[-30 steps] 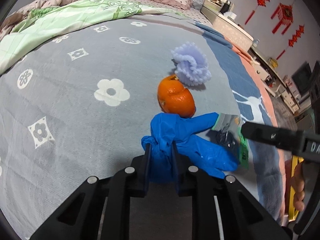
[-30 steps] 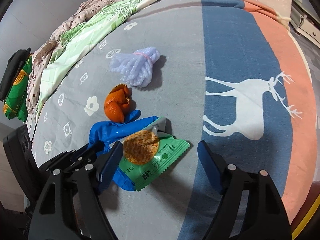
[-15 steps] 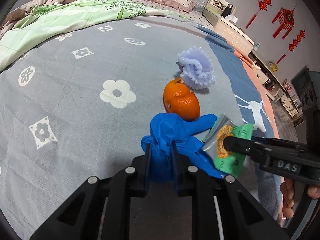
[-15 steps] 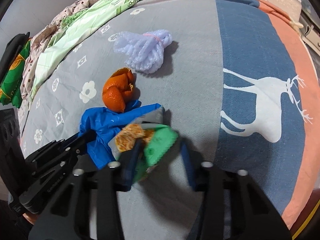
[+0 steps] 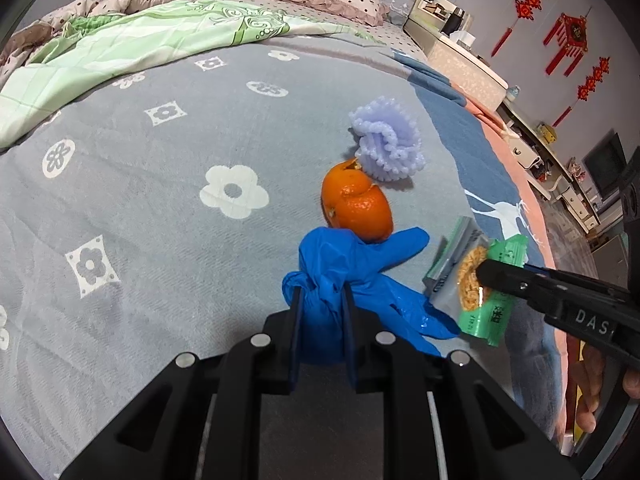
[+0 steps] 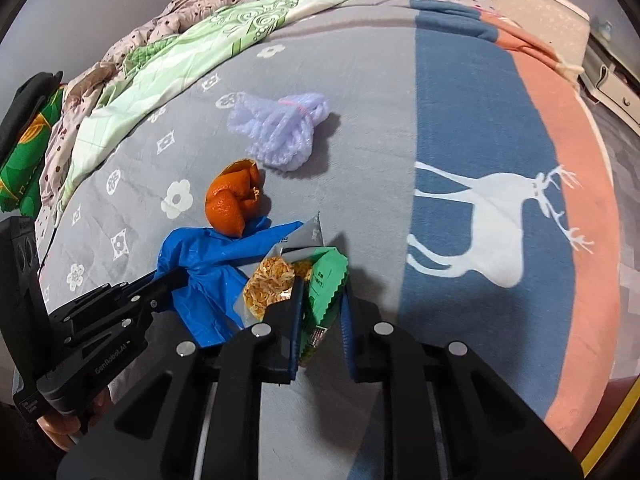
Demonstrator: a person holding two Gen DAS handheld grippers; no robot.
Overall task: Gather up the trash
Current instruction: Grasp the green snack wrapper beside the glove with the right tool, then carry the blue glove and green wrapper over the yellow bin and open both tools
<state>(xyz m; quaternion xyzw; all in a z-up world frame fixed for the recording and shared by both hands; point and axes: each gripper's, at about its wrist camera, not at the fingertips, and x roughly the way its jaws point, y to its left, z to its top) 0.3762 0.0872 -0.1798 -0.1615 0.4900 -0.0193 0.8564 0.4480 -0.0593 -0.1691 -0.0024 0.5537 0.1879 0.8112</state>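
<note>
My left gripper is shut on a crumpled blue glove, which also shows in the right wrist view. My right gripper is shut on a green snack wrapper and lifts its edge off the bed; the wrapper also shows in the left wrist view. An orange peel lies just beyond the glove, and shows in the right wrist view too. A lilac foam fruit net lies beyond the peel, also in the right wrist view.
All lies on a grey flowered bedspread with a blue deer panel and an orange border. A green quilt and pillows are at the far end. A low cabinet stands beside the bed.
My right gripper went from wide open around the wrapper to shut on it, and the wrapper now stands crumpled and raised. The left gripper kept holding the glove.
</note>
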